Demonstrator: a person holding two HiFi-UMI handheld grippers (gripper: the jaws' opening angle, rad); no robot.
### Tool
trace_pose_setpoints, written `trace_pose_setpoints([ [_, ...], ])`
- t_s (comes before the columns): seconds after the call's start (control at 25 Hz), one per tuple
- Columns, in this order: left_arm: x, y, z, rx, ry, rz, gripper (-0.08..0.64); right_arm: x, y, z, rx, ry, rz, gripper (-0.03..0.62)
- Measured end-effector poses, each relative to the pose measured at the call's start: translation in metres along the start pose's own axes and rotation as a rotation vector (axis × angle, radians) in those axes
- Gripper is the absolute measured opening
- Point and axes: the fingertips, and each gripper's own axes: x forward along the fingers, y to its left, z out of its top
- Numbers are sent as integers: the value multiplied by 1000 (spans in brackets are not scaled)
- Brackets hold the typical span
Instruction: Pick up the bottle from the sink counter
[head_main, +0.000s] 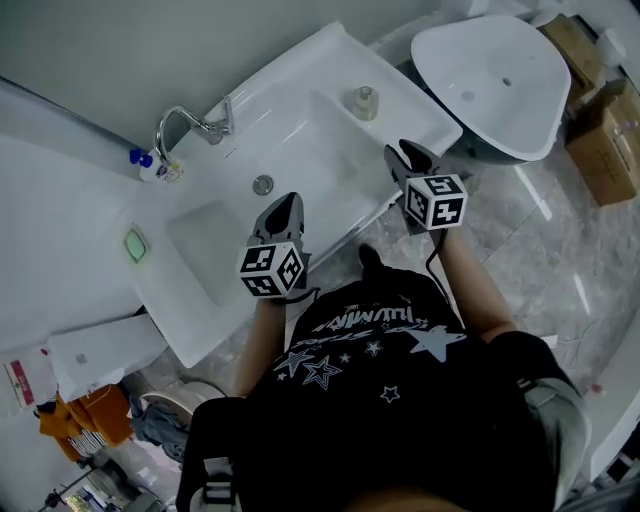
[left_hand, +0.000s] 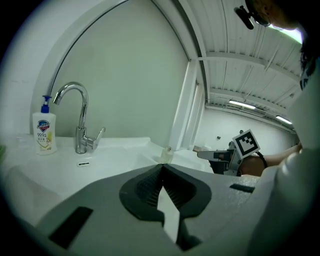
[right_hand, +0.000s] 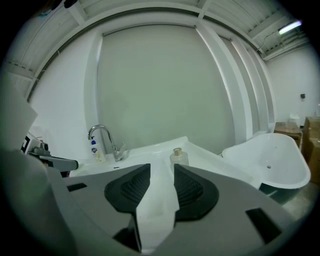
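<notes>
A small capped bottle (head_main: 365, 102) is seen standing upright on the far right corner of the sink counter (head_main: 300, 78), straight ahead of the right gripper (head_main: 409, 153), whose jaws are parted and empty. That hand is judged the nearer. The left gripper (head_main: 287, 202) is held clenched on nothing. What looks like "99.9%" is made out on a pump bottle (left_hand: 44, 131) beside the faucet (left_hand: 77, 117).

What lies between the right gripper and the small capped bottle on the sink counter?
Only bare white counter separates the right gripper from the small bottle; the head view shows it.
</notes>
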Motion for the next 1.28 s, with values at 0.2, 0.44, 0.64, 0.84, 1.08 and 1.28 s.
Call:
trace_pose_setpoints([
  [0.2, 27, 6, 8, -14, -5, 51, 8, 37, -21, 7, 3, 8, 57, 244],
  [0.44, 49, 22, 20, -34, -12, 122, 8, 87, -37, 15, -41, 9, 57, 312],
  [0.64, 62, 38, 21, -57, -9, 178, 8, 127, -49, 0, -94, 81, 54, 331],
  [0.84, 75, 44, 14, -78, 14, 210, 8, 157, -61, -18, -118, 156, 55, 331],
  [1.08, 80, 45, 6, -94, 39, 238, 8, 178, -64, -25, -145, 167, 67, 331],
  [1.28, 76, 49, 0, -112, 52, 261, 8, 192, -62, -26, -168, 173, 74, 331],
])
